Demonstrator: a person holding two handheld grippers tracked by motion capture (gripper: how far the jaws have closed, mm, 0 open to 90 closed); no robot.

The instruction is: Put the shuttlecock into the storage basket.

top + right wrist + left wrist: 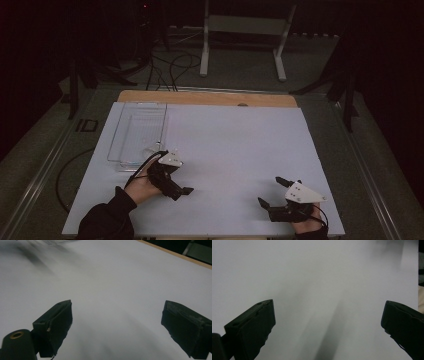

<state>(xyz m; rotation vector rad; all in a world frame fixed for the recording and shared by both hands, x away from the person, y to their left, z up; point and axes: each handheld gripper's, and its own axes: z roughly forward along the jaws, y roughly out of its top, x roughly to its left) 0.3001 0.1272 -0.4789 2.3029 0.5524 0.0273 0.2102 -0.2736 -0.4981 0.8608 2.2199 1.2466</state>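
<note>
Fingers of left gripper and right gripper spread wide, empty, clear tray near left, bare white table between

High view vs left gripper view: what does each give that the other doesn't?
High view alone: the clear plastic tray at the table's far left, both hands, the left gripper just near of the tray, the right gripper at the near right edge, the wooden table edge, the floor cables and a white stand.

Left gripper view alone: a close look between its own wide-open jaws, with nothing held.

Shared: the white table sheet, and the left gripper itself.
</note>
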